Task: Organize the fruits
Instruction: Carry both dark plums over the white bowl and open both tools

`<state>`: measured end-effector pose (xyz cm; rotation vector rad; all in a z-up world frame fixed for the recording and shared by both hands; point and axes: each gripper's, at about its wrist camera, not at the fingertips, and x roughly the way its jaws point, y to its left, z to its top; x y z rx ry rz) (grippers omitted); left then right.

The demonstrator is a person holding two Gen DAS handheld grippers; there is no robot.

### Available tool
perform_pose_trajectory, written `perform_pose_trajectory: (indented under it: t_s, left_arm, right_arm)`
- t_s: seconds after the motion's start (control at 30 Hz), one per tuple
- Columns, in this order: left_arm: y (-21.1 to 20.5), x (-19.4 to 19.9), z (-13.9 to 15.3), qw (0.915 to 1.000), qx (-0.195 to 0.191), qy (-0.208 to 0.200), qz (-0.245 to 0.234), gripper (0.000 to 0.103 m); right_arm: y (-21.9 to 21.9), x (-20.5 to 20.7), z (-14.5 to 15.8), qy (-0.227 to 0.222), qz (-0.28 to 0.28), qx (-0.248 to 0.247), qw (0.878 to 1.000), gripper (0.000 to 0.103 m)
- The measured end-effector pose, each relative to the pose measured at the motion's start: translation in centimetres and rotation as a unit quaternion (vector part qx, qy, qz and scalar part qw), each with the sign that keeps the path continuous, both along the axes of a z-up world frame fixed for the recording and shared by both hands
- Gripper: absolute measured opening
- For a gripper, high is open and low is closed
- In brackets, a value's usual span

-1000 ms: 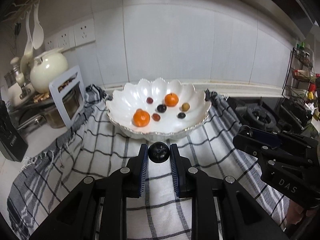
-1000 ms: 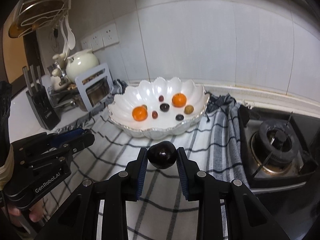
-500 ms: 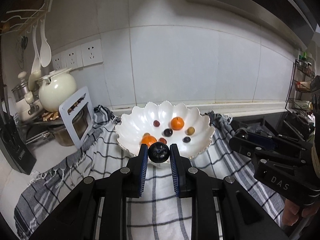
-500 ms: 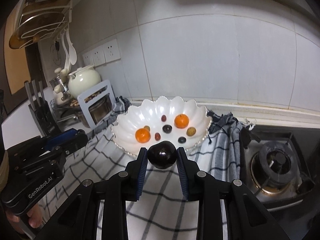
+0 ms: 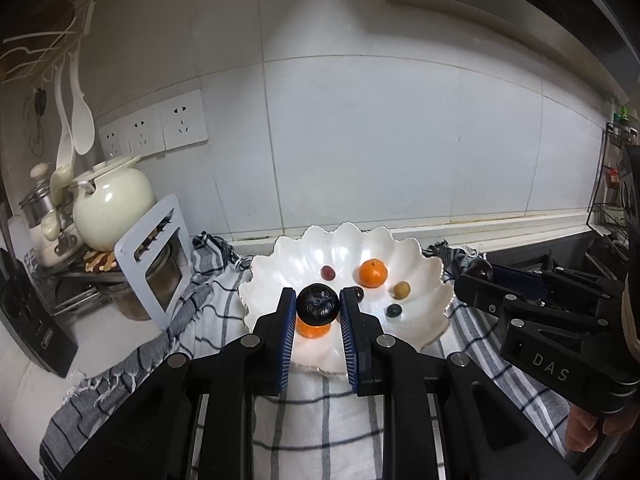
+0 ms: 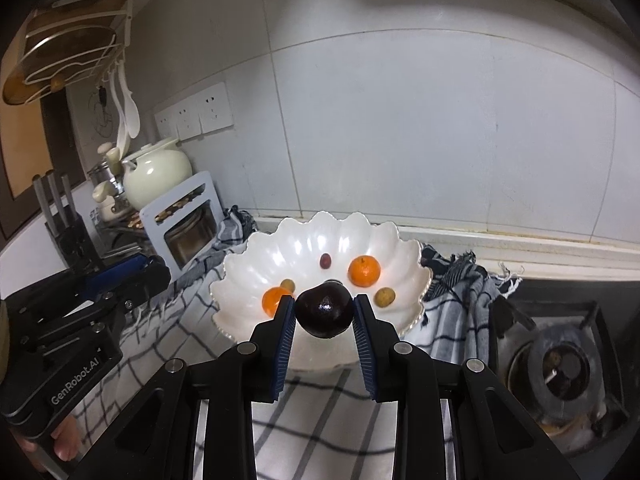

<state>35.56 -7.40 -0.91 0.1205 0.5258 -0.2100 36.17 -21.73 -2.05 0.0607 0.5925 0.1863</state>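
Note:
A white scalloped bowl (image 5: pixel 424 268) (image 6: pixel 248 264) sits on a checked cloth and holds two oranges (image 5: pixel 373 273) (image 6: pixel 364 271), grapes and other small fruits. My left gripper (image 5: pixel 318 307) is shut on a small dark round fruit (image 5: pixel 318 309), held above the bowl's near rim. My right gripper (image 6: pixel 325 312) is shut on a dark plum (image 6: pixel 325 311), also held above the bowl's near rim. The right gripper shows at the right of the left wrist view (image 5: pixel 480 276); the left gripper shows at the left of the right wrist view (image 6: pixel 160 276).
A checked cloth (image 5: pixel 312 424) covers the counter. A cream pot (image 5: pixel 112 204) and a white rack (image 5: pixel 152 252) stand at the left. A knife block (image 6: pixel 68 228) is at the far left. A gas burner (image 6: pixel 560 368) is at the right. The tiled wall is behind.
Both grippers have risen and moved forward with their fruits, from above the cloth in front of the bowl to above its near rim.

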Motion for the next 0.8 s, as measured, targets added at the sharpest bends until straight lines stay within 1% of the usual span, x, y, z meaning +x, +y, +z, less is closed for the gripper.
perform_pose_trajectory:
  t_s: [0.23, 0.33, 0.53, 0.8]
  left_arm:
    - [-0.4, 3.2, -0.1, 0.9999, -0.002, 0.016, 0.006, 0.023]
    - [-0.4, 5.1, -0.6, 0.9992, -0.009, 0.037, 0.009, 0.023]
    - [-0.6, 8.3, -1.9, 0.9973, -0.01, 0.072, 0.012, 0.023]
    - [-1.0, 11.5, -3.7, 0.994, -0.001, 0.109, 0.015, 0.023]
  right_arm:
    - [-0.2, 3.5, -0.2, 0.02, 0.001, -0.004, 1.0, 0.031]
    - [-0.2, 4.9, -0.6, 0.032, -0.001, -0.007, 0.999, 0.031]
    - [-0.1, 7.7, -1.9, 0.063, 0.001, -0.009, 0.998, 0.031]
    - [-0.3, 10.3, -3.7, 0.099, 0.001, 0.0, 0.995, 0.031]
